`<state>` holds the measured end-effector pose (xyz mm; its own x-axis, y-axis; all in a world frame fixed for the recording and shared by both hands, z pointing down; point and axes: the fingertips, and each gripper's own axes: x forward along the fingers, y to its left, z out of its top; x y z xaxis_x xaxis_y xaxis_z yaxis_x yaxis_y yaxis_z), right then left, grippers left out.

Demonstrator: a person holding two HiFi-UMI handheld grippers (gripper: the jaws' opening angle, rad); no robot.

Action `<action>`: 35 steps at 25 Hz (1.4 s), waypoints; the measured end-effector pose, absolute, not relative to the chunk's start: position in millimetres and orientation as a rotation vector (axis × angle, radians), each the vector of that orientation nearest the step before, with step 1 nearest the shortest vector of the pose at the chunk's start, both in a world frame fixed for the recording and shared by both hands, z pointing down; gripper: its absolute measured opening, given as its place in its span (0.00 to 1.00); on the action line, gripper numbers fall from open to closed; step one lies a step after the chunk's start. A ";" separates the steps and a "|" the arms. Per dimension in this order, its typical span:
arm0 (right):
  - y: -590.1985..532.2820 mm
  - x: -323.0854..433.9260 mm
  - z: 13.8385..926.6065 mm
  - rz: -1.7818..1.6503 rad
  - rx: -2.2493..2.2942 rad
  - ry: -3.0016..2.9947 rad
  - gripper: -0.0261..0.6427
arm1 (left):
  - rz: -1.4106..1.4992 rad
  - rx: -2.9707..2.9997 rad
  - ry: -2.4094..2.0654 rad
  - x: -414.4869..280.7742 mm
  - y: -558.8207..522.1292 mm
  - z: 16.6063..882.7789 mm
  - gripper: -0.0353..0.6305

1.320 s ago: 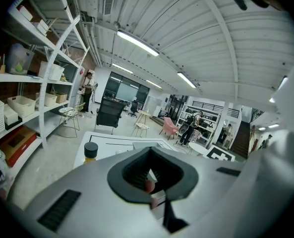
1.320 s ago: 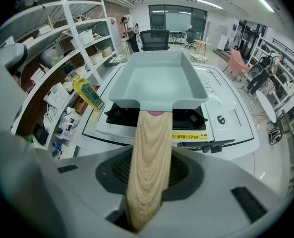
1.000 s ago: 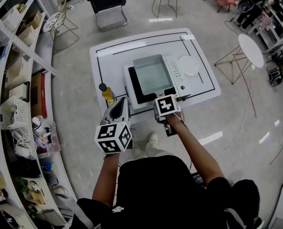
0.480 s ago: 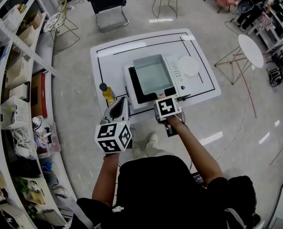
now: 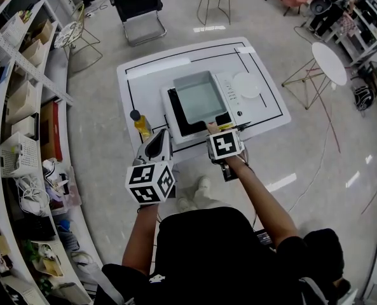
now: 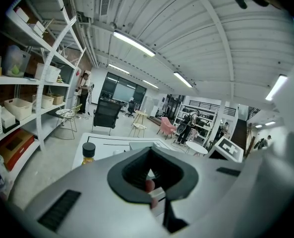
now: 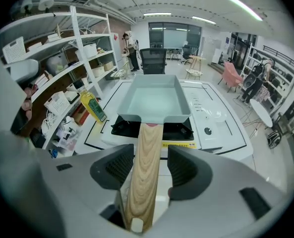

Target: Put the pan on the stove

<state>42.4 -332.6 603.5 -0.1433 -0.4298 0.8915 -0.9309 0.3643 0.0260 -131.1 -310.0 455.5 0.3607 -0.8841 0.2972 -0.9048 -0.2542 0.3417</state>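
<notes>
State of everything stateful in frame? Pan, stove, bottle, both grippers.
pan: empty, sitting flat on the stove
stove: carrying the pan; on or off unclear
bottle: upright, capped, on the table
right gripper: open, jaws have just been opening; pan handle between them, not clamped
left gripper: shut, nothing in it

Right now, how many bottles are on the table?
1. The bottle stands on the table's left side, left of the stove and apart from the pan. Part of the table's near edge is hidden, so another could be missed.
</notes>
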 end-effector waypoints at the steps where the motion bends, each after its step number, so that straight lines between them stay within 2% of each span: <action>1: -332.9 42.0 597.5 0.705 1.218 -1.755 0.33 | 0.062 2.179 -1.551 -130.8 -308.0 454.7 0.06; 12: -331.5 33.7 545.0 0.546 1.357 -1.896 0.30 | 0.061 2.218 -1.538 -132.9 -283.6 446.2 0.06; 23: -295.5 12.4 516.7 0.429 1.388 -2.001 0.06 | 0.046 2.239 -1.574 -157.2 -240.9 435.7 0.06; 35: -266.7 -10.9 462.8 0.298 1.512 -2.226 0.04 | 0.018 2.262 -1.582 -167.6 -207.4 433.1 0.06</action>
